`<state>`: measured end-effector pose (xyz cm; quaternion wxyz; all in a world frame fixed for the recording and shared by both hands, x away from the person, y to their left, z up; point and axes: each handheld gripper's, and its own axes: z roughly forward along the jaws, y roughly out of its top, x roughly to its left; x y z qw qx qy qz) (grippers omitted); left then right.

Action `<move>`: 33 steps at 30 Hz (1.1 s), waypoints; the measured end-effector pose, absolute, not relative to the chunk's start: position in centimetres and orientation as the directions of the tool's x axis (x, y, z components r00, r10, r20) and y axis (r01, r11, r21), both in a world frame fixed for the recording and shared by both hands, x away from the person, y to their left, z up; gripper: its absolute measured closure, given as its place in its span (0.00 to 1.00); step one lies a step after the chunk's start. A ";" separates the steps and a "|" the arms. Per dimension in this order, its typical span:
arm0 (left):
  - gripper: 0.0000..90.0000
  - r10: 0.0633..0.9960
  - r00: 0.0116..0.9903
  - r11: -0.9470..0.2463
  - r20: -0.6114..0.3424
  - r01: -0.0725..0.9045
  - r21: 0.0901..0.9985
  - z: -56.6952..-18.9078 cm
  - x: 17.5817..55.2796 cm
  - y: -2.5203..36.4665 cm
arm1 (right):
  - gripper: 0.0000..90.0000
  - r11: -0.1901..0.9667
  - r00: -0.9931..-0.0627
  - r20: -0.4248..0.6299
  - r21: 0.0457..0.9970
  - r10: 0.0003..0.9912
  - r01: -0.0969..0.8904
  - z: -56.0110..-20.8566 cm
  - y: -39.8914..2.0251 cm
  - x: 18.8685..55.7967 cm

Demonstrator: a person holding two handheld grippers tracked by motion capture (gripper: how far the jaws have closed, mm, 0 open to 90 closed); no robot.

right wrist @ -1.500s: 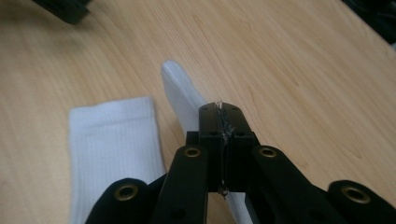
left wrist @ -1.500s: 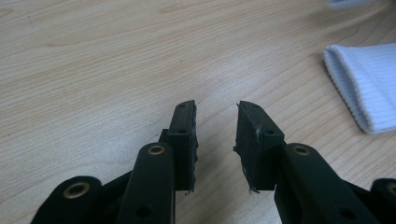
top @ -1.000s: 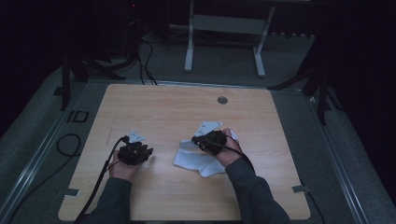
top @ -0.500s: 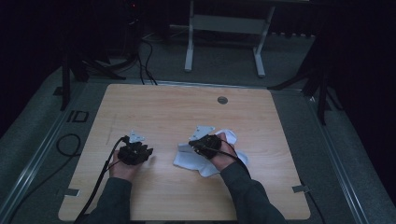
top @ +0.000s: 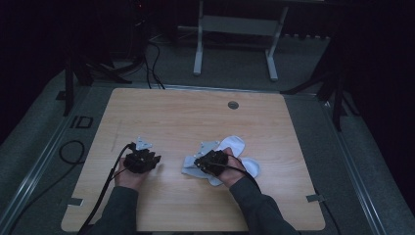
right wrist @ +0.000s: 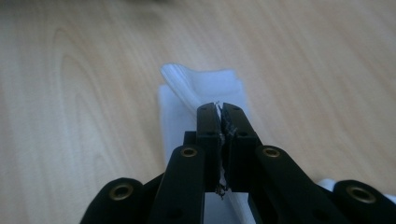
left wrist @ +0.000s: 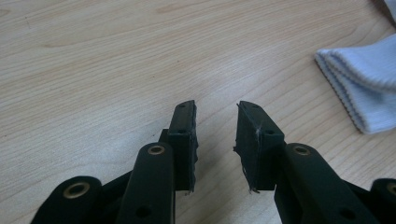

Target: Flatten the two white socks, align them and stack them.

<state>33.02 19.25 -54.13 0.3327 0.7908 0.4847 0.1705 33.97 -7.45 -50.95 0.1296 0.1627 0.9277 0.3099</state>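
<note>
The right gripper (right wrist: 220, 108) is pinching a white sock (right wrist: 201, 88) edge, probably for folding; the left gripper (left wrist: 215, 109), at its nine o'clock, is waiting spread.

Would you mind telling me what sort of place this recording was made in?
Probably a dim lab or studio set up for recording: a bare wooden table on grey carpet, cables trailing across the floor, and a metal stand behind it.

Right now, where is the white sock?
In the high view the white sock lies on the table's near right part, under the right gripper, whose fingers pinch its cuff.
</note>
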 end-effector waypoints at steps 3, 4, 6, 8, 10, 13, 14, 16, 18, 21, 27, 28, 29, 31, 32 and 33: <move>0.76 0.875 0.482 -0.315 -0.053 0.648 0.693 -53.9 32.9 19.0 | 0.94 0.767 -0.920 -0.132 0.602 0.370 0.222 -51.5 -7.3 33.8; 0.76 0.872 0.487 -0.316 -0.056 0.646 0.695 -53.8 32.9 18.8 | 0.93 0.770 -0.923 -0.126 0.598 0.364 0.222 -51.6 -7.2 33.7; 0.76 0.866 0.496 -0.323 -0.055 0.640 0.698 -53.5 32.8 18.5 | 0.87 0.775 -0.927 -0.113 0.590 0.358 0.228 -51.9 -7.1 33.7; 0.76 0.859 0.509 -0.325 -0.059 0.630 0.706 -53.2 32.7 18.2 | 0.79 0.771 -0.928 -0.107 0.594 0.357 0.228 -51.9 -7.1 33.6; 0.76 0.853 0.517 -0.323 -0.067 0.625 0.711 -52.9 32.6 17.9 | 0.74 0.754 -0.926 -0.095 0.614 0.364 0.234 -51.5 -7.3 33.7; 0.76 0.840 0.538 -0.333 -0.070 0.613 0.716 -52.5 32.5 17.3 | 0.69 0.723 -0.919 -0.084 0.646 0.385 0.244 -50.6 -8.0 34.0; 0.76 0.835 0.546 -0.335 -0.072 0.607 0.720 -52.4 32.5 17.1 | 0.68 0.714 -0.914 -0.083 0.654 0.397 0.251 -50.3 -8.2 34.1; 0.77 0.825 0.559 -0.339 -0.079 0.603 0.722 -52.2 32.4 16.6 | 0.67 0.703 -0.905 -0.087 0.661 0.417 0.261 -49.9 -8.8 34.5; 0.77 0.817 0.570 -0.345 -0.081 0.597 0.724 -52.1 32.3 16.1 | 0.67 0.694 -0.892 -0.088 0.663 0.444 0.280 -49.6 -9.5 34.9; 0.78 0.805 0.586 -0.352 -0.089 0.594 0.723 -52.2 32.3 15.3 | 0.67 0.685 -0.875 -0.097 0.664 0.475 0.298 -49.4 -10.6 35.5; 0.85 0.770 0.630 -0.373 -0.104 0.576 0.728 -52.1 32.2 13.6 | 0.73 0.665 -0.830 -0.115 0.662 0.546 0.346 -49.1 -13.1 36.6; 0.87 0.770 0.630 -0.373 -0.104 0.576 0.728 -52.1 32.2 13.6 | 0.73 0.665 -0.830 -0.115 0.662 0.546 0.346 -49.1 -13.1 36.6; 0.88 0.758 0.646 -0.394 -0.093 0.567 0.723 -52.2 32.3 12.8 | 0.74 0.654 -0.813 -0.118 0.664 0.570 0.362 -49.0 -14.0 37.0; 0.89 0.750 0.655 -0.404 -0.090 0.562 0.722 -52.3 32.4 12.4 | 0.74 0.648 -0.802 -0.122 0.665 0.584 0.371 -49.0 -14.4 37.1; 0.90 0.747 0.659 -0.406 -0.094 0.563 0.719 -52.4 32.5 12.2 | 0.74 0.641 -0.790 -0.127 0.668 0.600 0.379 -48.9 -15.0 37.4; 0.92 0.746 0.660 -0.412 -0.089 0.562 0.717 -52.5 32.5 11.9 | 0.74 0.627 -0.772 -0.126 0.671 0.623 0.396 -48.8 -15.9 37.7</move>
